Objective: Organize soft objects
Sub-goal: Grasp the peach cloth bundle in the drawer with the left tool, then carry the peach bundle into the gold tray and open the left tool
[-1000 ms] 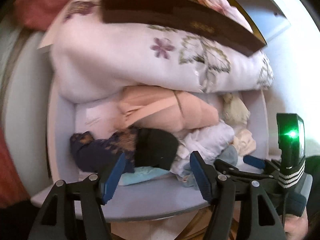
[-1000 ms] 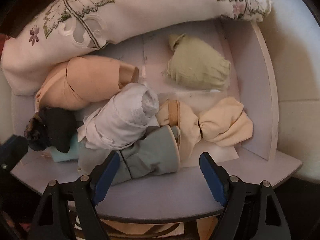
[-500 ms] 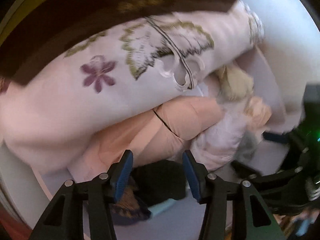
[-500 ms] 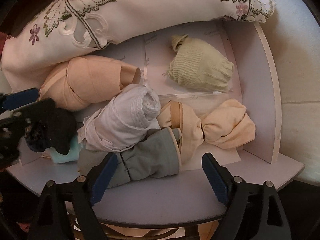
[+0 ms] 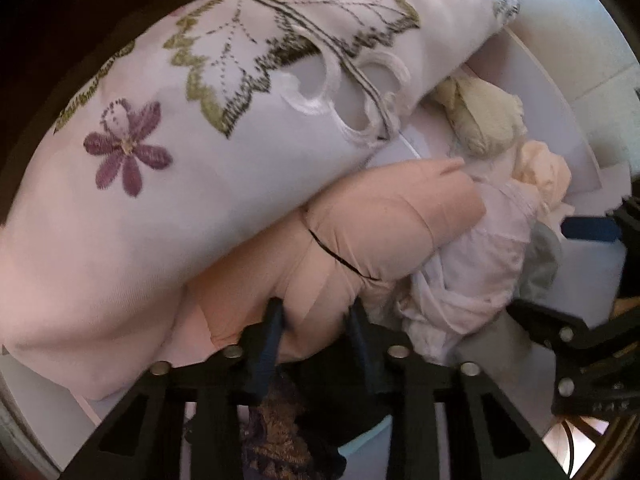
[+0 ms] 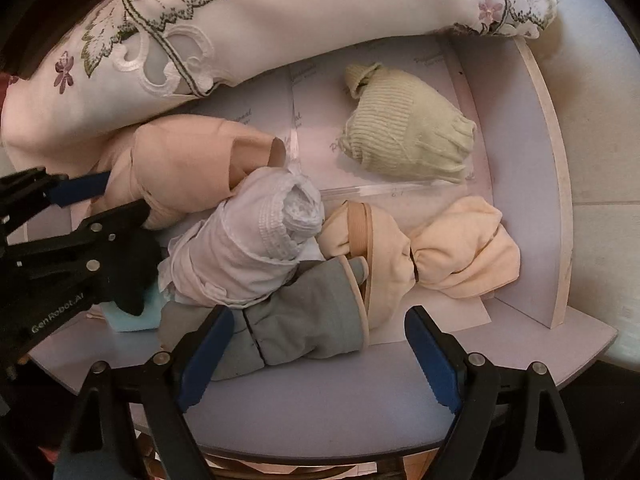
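A lavender shelf (image 6: 360, 412) with a raised side wall carries a heap of rolled soft garments, with an embroidered pillow (image 6: 280, 24) lying along its back edge. The left gripper (image 5: 316, 320) points down at the shelf's left end, its jaws closing on the near end of a peach roll (image 5: 384, 224) that lies tucked against the pillow; the blue pads (image 5: 269, 344) already dent the fabric on both sides. Below the gripper sit a black bundle (image 5: 336, 392) and a dark lacy piece (image 5: 280, 440). The right gripper (image 6: 316, 354) hangs over the front edge with its jaws spread wide and nothing clamped, a grey roll (image 6: 304, 320) lying between and just beyond its tips. A white roll (image 6: 248, 244) rests across the grey one at the middle. Toward the right wall lie a cream tied bundle (image 6: 432, 248) and, nearer the back edge, a pale green knit roll (image 6: 408, 136). A light blue cloth (image 6: 136, 316) peeks out under the black bundle.
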`<state>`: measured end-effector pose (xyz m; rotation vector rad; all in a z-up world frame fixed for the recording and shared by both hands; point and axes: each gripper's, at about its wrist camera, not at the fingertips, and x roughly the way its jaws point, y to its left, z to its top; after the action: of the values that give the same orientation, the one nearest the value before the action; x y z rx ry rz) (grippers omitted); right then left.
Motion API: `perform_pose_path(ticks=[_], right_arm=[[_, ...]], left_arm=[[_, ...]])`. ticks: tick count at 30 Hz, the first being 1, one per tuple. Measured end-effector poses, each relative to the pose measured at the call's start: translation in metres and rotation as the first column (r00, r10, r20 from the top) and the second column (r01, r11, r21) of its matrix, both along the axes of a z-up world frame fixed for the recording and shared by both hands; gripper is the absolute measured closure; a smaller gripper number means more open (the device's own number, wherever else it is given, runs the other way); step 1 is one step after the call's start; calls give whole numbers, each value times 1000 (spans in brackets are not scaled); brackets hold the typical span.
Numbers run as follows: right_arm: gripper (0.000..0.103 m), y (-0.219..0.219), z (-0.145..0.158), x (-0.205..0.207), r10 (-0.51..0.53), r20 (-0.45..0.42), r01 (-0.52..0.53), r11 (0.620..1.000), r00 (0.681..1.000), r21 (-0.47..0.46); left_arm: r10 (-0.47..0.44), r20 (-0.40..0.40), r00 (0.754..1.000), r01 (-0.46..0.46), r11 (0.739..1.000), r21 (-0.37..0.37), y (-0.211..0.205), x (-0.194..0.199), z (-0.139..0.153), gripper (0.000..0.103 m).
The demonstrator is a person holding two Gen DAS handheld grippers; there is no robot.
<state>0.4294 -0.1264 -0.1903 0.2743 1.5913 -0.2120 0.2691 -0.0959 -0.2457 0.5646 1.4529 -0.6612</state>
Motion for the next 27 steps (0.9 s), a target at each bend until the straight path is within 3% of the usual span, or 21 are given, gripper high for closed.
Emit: perform_pose_path(ticks=[6, 18, 22, 26, 27], right_arm=[[15, -1, -1, 0, 5, 5, -5, 1000, 1000, -4], [15, -1, -2, 0, 2, 0, -2, 1000, 1000, 2], [15, -1, -2, 0, 3, 0, -3, 1000, 1000, 3], [15, -1, -1, 0, 5, 1, -5, 1000, 1000, 1], [15, -1, -1, 1, 7, 1, -7, 1000, 1000, -1]], left_arm=[[69, -75, 995, -73, 996, -52, 24, -7, 15, 84], [171, -145, 975, -196, 964, -177, 50, -14, 77, 85], [274, -172, 946, -311, 914, -260, 70, -6, 104, 86], [376, -216, 901, -431, 837, -338, 96, -2, 123, 87], [402, -231, 886, -462, 805, -372, 100, -2, 128, 88]])
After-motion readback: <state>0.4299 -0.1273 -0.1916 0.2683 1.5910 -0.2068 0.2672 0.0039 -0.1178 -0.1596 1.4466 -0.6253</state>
